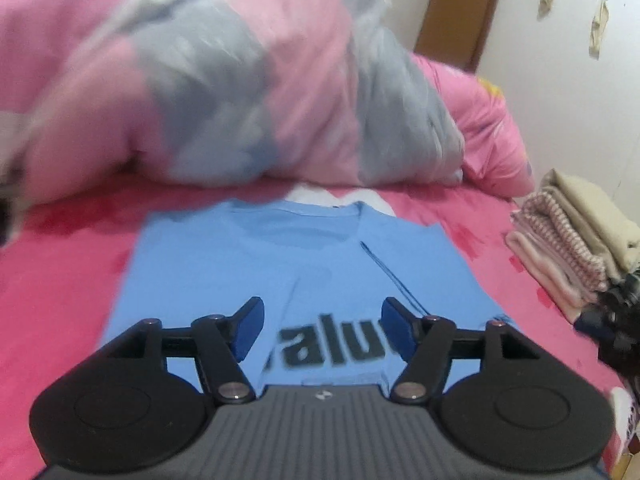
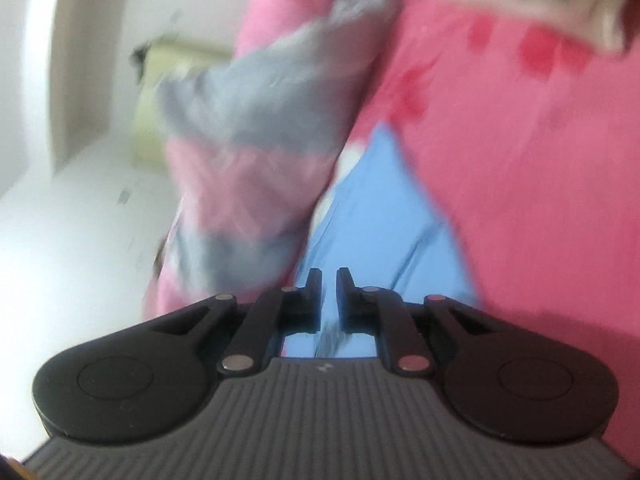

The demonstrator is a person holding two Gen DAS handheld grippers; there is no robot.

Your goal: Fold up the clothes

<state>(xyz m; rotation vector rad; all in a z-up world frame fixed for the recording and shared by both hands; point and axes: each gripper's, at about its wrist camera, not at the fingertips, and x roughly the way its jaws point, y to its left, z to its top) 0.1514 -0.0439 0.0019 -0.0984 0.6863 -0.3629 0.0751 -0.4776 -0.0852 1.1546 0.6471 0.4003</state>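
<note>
matt cloth shirt (image 1: pixel 248 264), matt plastic tool (image 1: pixel 322 330)

One blue T-shirt (image 1: pixel 288 264) lies ahead of the left gripper — one pink-and-grey quilt (image 1: pixel 224 80) beyond it. To the right, one stack of folded clothes (image 1: pixel 568 240) — its pieces too blurred to count.

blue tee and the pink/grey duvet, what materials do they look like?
Tee: likely cotton jersey, matte; it lies flat with soft creases and a dark flat print. Duvet: filled, puffy, with a smooth woven-looking cover in pink and grey blocks; blur leaves the fibre open.
</note>
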